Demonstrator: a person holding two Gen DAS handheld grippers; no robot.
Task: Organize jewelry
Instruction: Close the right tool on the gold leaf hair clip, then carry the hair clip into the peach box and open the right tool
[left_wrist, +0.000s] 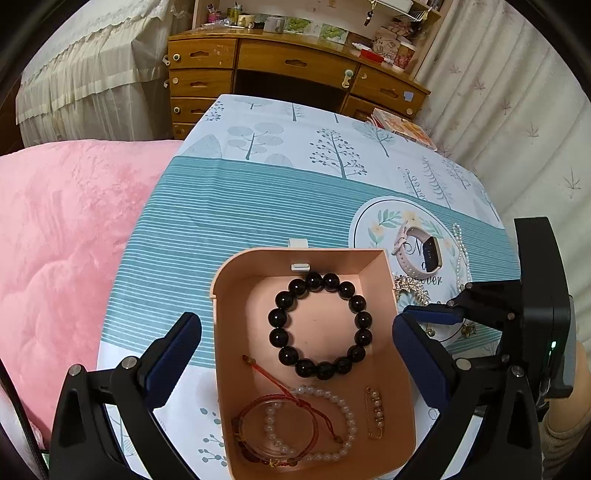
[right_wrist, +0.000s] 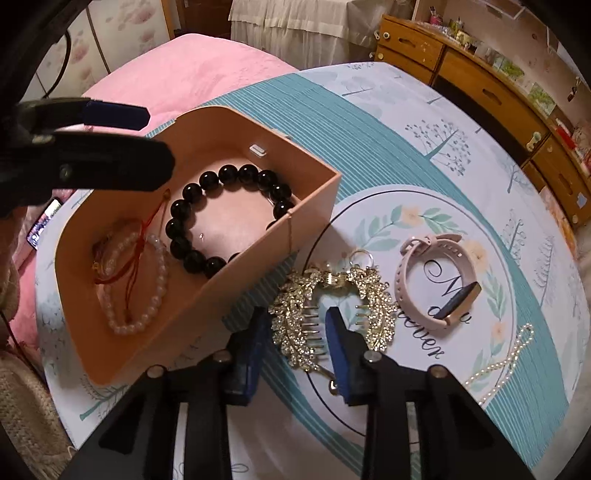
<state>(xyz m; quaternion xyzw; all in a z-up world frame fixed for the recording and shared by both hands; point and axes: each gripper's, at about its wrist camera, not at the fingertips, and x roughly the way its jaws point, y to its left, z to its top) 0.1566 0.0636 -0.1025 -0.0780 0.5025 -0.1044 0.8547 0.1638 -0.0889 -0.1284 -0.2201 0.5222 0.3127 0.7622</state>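
A peach open box (left_wrist: 229, 280) (right_wrist: 317, 192) holds a black bead bracelet (left_wrist: 320, 325) (right_wrist: 184, 206), a pearl bracelet (left_wrist: 343, 417) (right_wrist: 155, 295), a red cord bracelet (left_wrist: 273, 387) and a gold pin (left_wrist: 375, 413). My left gripper (left_wrist: 297, 350) is open, its fingers on either side of the box. My right gripper (right_wrist: 297, 325) is open with its fingers around one half of a gold rhinestone hair claw (right_wrist: 295, 332) lying on the table beside the box. A pink watch (right_wrist: 436, 280) (left_wrist: 417, 254) and a pearl chain (right_wrist: 506, 362) (left_wrist: 460, 254) lie to the right.
The table wears a teal and white tree-print cloth (left_wrist: 258, 206) with a round floral mat (right_wrist: 509, 258). A pink quilt (left_wrist: 66, 258) lies to the left. A wooden desk (left_wrist: 295, 70) stands behind. A phone (right_wrist: 44, 221) lies near the box's left.
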